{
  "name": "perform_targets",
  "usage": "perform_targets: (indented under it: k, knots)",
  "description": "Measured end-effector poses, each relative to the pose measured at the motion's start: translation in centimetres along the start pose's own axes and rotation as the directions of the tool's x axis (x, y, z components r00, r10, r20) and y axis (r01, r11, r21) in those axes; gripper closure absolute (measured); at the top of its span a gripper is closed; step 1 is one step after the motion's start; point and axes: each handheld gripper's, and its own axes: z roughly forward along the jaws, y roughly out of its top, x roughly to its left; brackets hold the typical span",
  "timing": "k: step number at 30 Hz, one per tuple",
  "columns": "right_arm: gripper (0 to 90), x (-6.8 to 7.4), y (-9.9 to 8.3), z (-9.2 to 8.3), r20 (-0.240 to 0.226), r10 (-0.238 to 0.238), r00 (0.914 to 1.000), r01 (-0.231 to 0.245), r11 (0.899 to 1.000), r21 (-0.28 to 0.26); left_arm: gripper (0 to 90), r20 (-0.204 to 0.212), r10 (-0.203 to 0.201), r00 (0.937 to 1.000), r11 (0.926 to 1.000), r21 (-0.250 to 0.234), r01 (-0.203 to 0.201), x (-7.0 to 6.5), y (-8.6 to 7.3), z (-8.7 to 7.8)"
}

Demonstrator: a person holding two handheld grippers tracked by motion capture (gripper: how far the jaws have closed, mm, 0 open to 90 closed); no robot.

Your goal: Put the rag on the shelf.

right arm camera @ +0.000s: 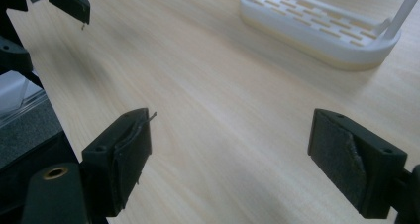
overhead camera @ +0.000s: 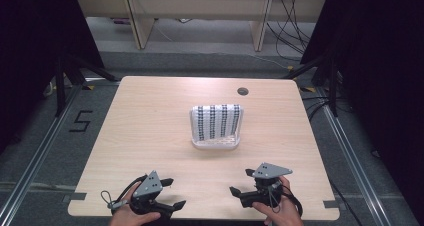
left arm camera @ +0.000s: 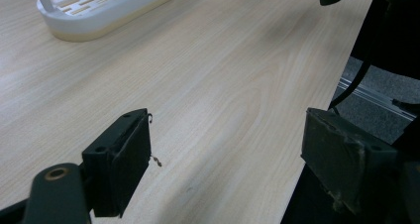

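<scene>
rack [overhead camera: 216,127]: white plastic, slotted base, patterned upright back
pose: upright, empty
place: middle of the table [overhead camera: 150,126]

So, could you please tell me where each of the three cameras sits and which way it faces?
High view: above the table's near edge, looking forward and down at the white slotted rack; both hands hold the left gripper and right gripper.
Left gripper view: low between its open jaws, looking across the tabletop toward the rack.
Right gripper view: low between its open jaws, likewise toward the rack.
All three share the rack.
</scene>
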Motion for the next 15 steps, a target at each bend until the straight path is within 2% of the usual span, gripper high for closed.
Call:
perform_targets:
  k: [1, 2, 3, 4, 5, 7, 11, 13, 14, 15]
  knots:
    - [18.1, 0.32, -0.22, 0.02, -0.011, 0.034, 0.9994, -0.034, 0.999, 0.018, 18.8, 0.0, -0.004, 1.0, 1.0, -0.008, 0.004, 0.06, -0.04, 0.0]
    - [18.1, 0.1, -0.39, 0.13, -0.001, 0.001, 1.0, -0.001, 1.0, 0.01, 18.8, -0.01, 0.001, 1.0, 1.0, 0.008, -0.001, 0.19, -0.02, -0.15]
    - [18.1, 0.16, -0.51, 0.2, -0.009, 0.003, 1.0, -0.003, 1.0, 0.018, 18.8, -0.01, -0.007, 0.9999, 0.9999, -0.008, 0.007, 0.34, -0.12, -0.03]
    - [18.1, 0.1, -0.62, 0.24, 0.004, -0.015, 0.9999, 0.015, 1.0, 0.014, 18.8, -0.012, -0.003, 0.9999, 1.0, 0.003, 0.003, 0.48, -0.13, -0.1]
    - [18.1, 0.08, -0.63, 0.27, 0.0, -0.018, 0.9998, 0.018, 1.0, 0.016, 18.8, -0.019, -0.019, 0.9997, 0.9998, 0.002, 0.019, 0.52, -0.19, -0.1]
    - [18.1, 0.15, -0.67, 0.21, 0.004, 0.001, 1.0, -0.001, 1.0, 0.02, 18.8, -0.021, -0.024, 0.9995, 0.9997, 0.0, 0.024, 0.69, -0.31, -0.05]
    - [18.1, 0.03, -0.66, 0.35, -0.004, -0.018, 0.9998, 0.018, 1.0, 0.014, 18.8, -0.027, -0.022, 0.9994, 0.9997, 0.008, 0.022, 0.8, -0.34, -0.06]
    - [18.1, 0.04, -0.71, 0.37, -0.006, -0.004, 1.0, 0.004, 1.0, 0.015, 18.8, -0.025, -0.019, 0.9995, 0.9998, 0.009, 0.019, 0.75, -0.35, 0.0]
    - [18.1, -0.02, -0.7, 0.4, -0.01, -0.013, 0.9999, 0.013, 1.0, 0.013, 18.8, -0.031, -0.009, 0.9995, 0.9999, 0.011, 0.009, 0.77, -0.37, 0.02]
    - [18.1, -0.04, -0.7, 0.37, -0.006, -0.012, 0.9999, 0.013, 1.0, 0.014, 18.8, -0.025, -0.016, 0.9996, 0.9999, 0.006, 0.016, 0.68, -0.39, 0.09]
